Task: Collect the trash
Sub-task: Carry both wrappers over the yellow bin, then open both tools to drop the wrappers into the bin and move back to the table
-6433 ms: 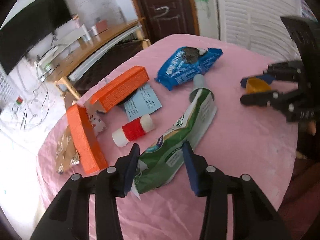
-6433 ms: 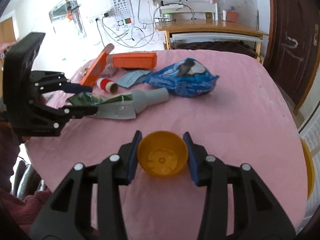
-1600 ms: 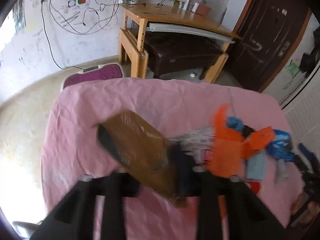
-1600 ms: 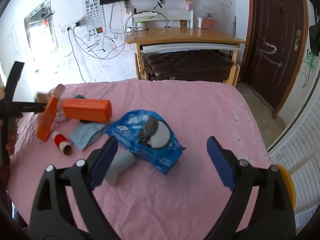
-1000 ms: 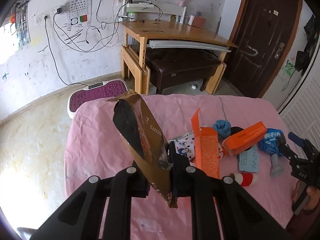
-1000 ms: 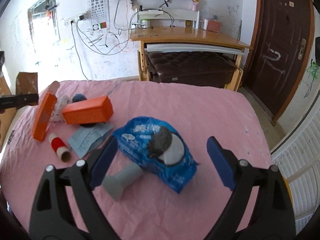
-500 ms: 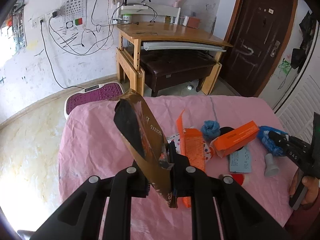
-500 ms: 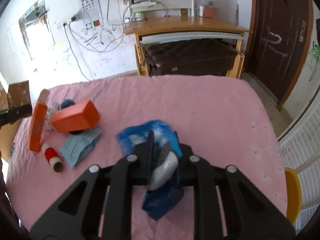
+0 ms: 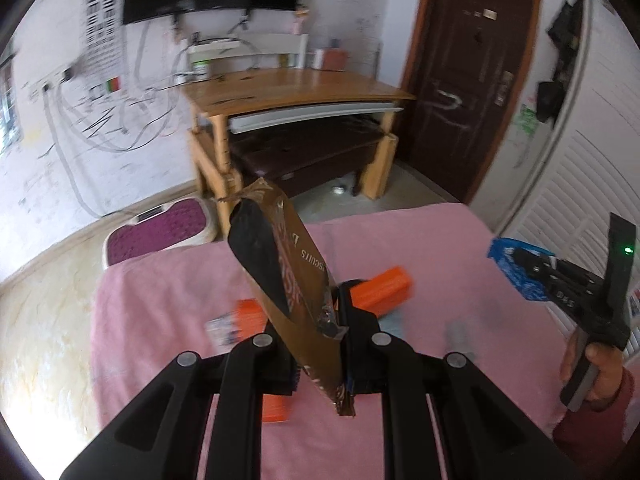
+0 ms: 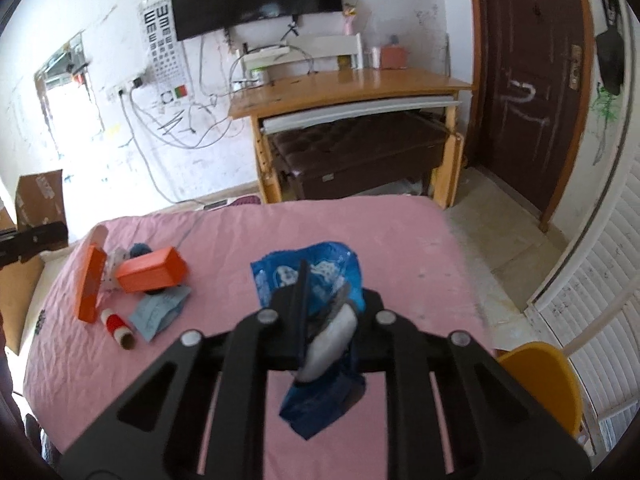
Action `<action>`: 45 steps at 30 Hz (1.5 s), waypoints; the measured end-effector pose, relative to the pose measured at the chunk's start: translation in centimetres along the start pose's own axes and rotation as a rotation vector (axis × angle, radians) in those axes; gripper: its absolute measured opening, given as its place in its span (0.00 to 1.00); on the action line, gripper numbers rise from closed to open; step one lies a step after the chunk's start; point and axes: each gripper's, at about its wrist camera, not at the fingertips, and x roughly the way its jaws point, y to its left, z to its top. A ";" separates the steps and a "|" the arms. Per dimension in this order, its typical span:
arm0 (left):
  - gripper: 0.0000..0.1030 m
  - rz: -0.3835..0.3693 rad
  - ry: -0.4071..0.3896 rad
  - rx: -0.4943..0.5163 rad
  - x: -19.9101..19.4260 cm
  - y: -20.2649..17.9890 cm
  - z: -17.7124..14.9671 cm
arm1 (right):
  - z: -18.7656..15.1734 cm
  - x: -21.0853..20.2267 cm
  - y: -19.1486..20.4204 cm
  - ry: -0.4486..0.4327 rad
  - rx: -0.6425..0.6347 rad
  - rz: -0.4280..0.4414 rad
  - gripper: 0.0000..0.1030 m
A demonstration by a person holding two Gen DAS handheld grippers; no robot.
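Pink tablecloth [image 10: 400, 240] covers the table, with a wooden desk and dark door behind.

Left gripper [image 9: 320, 344] is clamped on a brown biscuit wrapper [image 9: 288, 276], which stands up out of the jaws, clear of the cloth. Right gripper [image 10: 328, 320] is pinched on a blue cookie bag [image 10: 320, 276], with most of the bag bunched between and below the jaws.

Still on the cloth: 2 orange boxes [image 10: 152, 270], a red-and-white roll [image 10: 116, 326], a blue paper slip [image 10: 158, 312].

Risks:
- Both grips are on thin, slick film, so a fast swing could let either one slide out.
- Crumbs may spill if the brown wrapper's open mouth tips.
- The dangling blue bag could snag or drag on the cloth.
- No bin is visible in either view, so drop-off is unknown.
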 end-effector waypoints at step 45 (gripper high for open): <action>0.62 -0.280 0.329 0.330 16.9 -39.9 -4.3 | -13.7 -2.1 -29.5 0.044 0.513 -0.156 0.39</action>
